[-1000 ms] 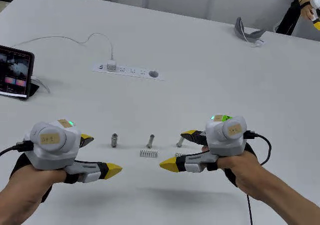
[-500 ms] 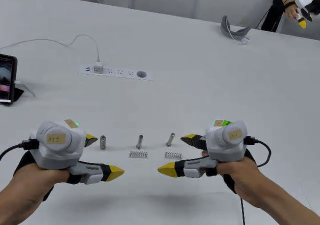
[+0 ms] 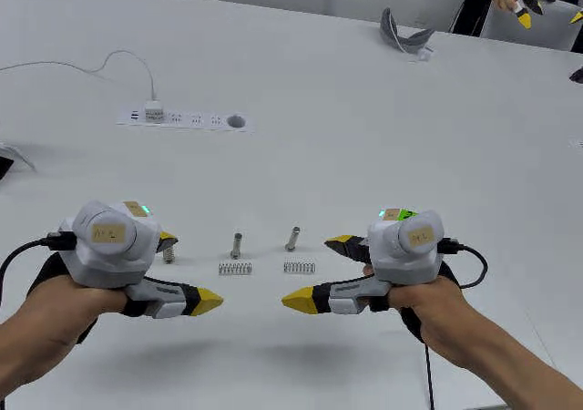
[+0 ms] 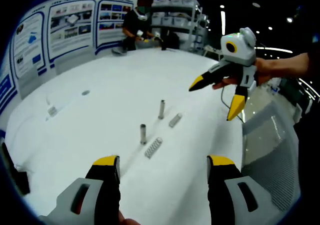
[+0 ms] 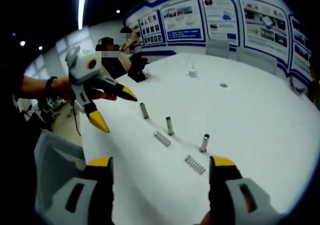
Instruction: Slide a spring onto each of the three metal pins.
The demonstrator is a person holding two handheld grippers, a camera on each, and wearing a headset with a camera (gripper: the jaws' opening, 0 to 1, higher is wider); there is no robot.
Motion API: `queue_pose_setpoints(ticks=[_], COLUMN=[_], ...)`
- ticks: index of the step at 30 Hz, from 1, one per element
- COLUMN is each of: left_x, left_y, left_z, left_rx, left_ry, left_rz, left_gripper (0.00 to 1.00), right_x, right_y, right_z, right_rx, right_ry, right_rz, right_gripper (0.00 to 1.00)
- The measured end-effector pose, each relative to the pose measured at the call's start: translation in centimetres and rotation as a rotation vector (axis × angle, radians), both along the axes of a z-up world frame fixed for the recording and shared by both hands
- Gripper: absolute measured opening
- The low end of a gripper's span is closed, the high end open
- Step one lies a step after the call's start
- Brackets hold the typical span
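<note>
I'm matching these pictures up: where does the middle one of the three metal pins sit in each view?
Head view: the middle pin stands upright, left of centre, just below mid-height.
Left gripper view: it is the nearer of two pins, a little left of centre.
Right gripper view: it is the second of three pins, near centre.
Shared landmark: the loose spring lying beside it.
</note>
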State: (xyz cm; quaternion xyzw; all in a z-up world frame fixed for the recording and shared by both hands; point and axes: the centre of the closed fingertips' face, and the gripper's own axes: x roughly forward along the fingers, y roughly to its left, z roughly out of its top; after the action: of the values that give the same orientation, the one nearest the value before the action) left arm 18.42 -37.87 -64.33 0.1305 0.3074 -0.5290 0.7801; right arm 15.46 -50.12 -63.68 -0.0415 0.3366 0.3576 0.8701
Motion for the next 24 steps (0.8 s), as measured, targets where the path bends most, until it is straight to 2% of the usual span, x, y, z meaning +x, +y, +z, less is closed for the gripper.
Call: queue_pose_setpoints(ticks=[7,13,20,24], left_x=[0.5,0.2,0.1,0.4], left_y=[-1.6,-2.9,-3.7,-3.8], left_z=[-0.6,-1.2,-1.7,-2.9], left_rx=[0.011,0.030,0.042,0.067], left_ry=[0.000,0.008,0.018,0.023], left_rz=[-0.043,-0.084,-0.098,-0.108], left_gripper=[0.73,0.73,0.71,0.69], right_x=[-0.6,-1.3,-1.8,-2.0], right_y=[-0.7,-1.7,-2.8,-3.1], right_z=[0.0,-0.2,-0.6,-0.6], right_rx=[0.010,0.015,0.021,0.020], right_ry=[0.004,0.011,0.021,0.024], right_rz=[-0.026,-0.049,-0.075,-0.082], right_gripper=[0.80,0.80,0.80,0.80])
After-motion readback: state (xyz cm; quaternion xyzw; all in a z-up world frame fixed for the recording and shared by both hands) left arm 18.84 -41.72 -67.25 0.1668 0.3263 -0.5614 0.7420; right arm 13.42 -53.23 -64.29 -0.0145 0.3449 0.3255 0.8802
